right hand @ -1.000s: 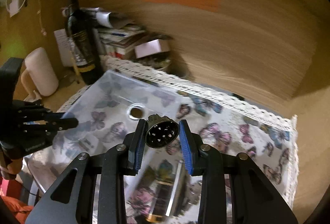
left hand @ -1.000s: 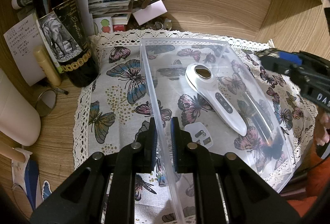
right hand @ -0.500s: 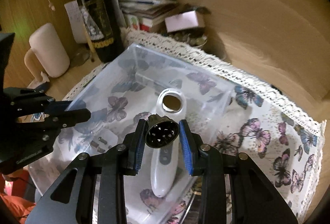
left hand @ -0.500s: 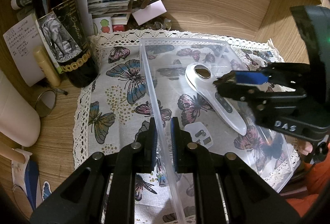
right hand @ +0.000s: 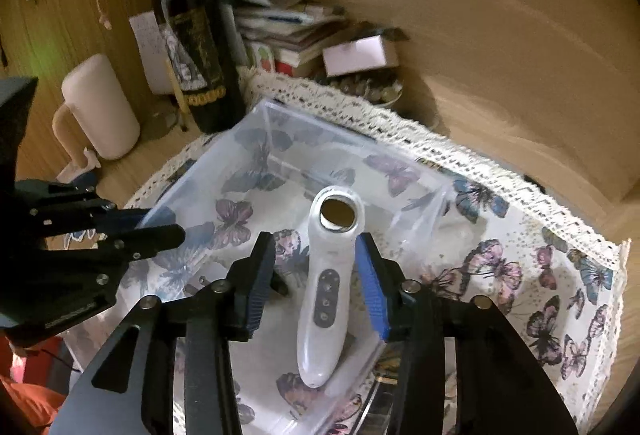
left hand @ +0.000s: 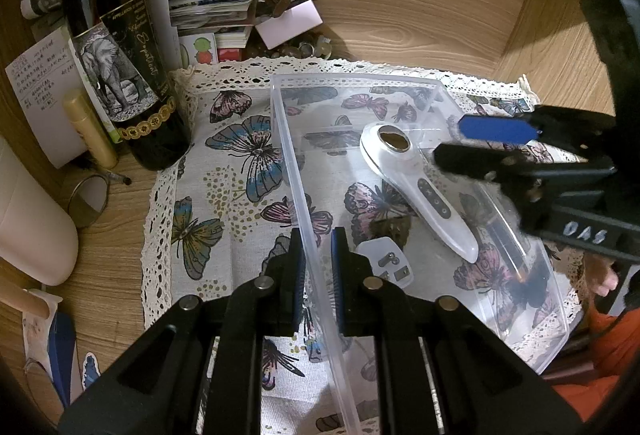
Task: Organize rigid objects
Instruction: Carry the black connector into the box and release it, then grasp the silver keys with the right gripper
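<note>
A clear plastic bin (left hand: 288, 155) stands on a butterfly cloth. My left gripper (left hand: 318, 267) is shut on the bin's left wall. In the bin lie a white handheld device (left hand: 416, 187), a white plug adapter (left hand: 386, 263) and a small dark round object (left hand: 390, 229), blurred. My right gripper (right hand: 316, 275) is open and empty above the white device (right hand: 328, 283), over the bin (right hand: 256, 139). It also shows in the left wrist view (left hand: 452, 143), and the left gripper shows at the left of the right wrist view (right hand: 160, 225).
A dark wine bottle (left hand: 120, 67) stands at the cloth's back left corner, with stacked papers and booklets (left hand: 208, 11) behind it. A cream mug (right hand: 96, 107) and a small round mirror (left hand: 88, 201) sit left of the cloth. Wooden walls close the back and right.
My right gripper moved over the bin and opened. The dark round object it held has left its fingers, and a dark object now lies in the bin. The left gripper has not moved.
</note>
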